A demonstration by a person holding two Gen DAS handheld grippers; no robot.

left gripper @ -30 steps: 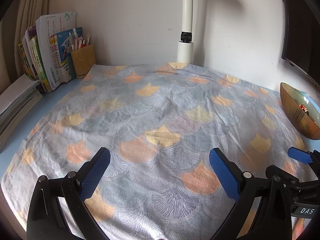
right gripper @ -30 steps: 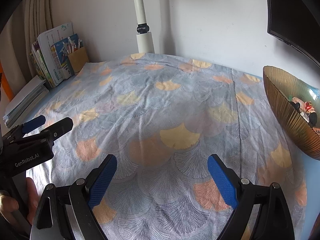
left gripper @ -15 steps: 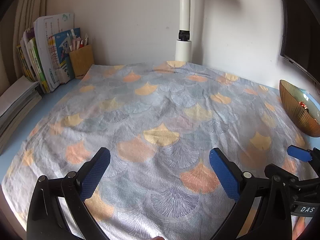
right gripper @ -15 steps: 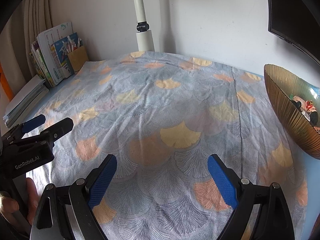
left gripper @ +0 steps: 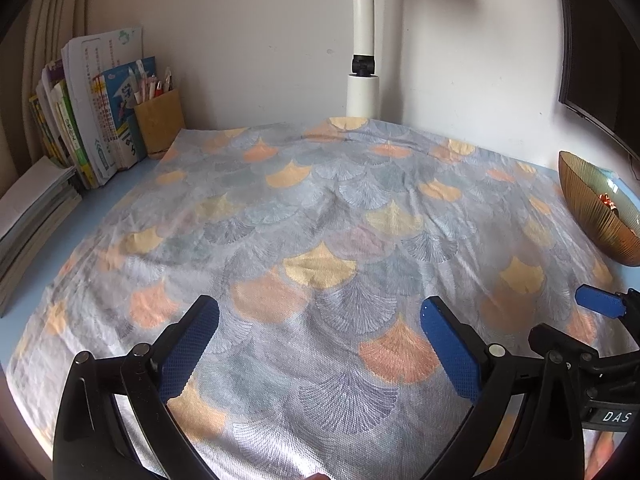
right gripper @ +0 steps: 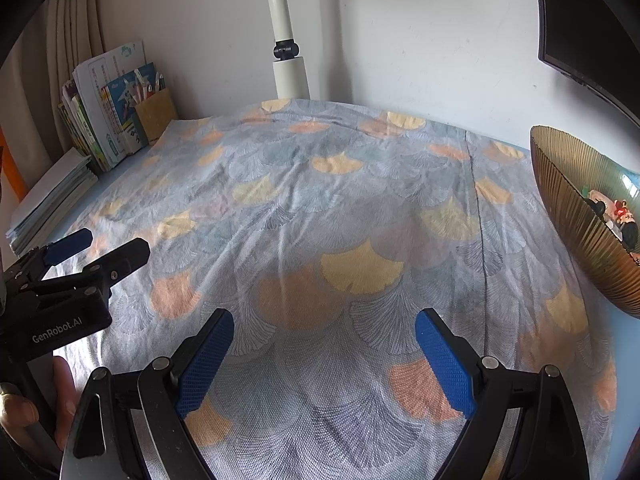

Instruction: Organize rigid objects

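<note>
Both my left hand-held gripper (left gripper: 316,344) and right hand-held gripper (right gripper: 324,354) gape empty over the cloth; the small hard-looking figurines (right gripper: 612,216) in the ribbed bowl (right gripper: 576,236) at right look light, best pinched across their bodies.

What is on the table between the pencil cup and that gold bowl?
Only the fan-patterned cloth between the tan pencil cup and ribbed gold bowl, per the right wrist view.

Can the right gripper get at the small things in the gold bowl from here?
Probably yes: the right gripper is open and empty, the gold bowl sits to its right, and only bare patterned cloth lies between.
</note>
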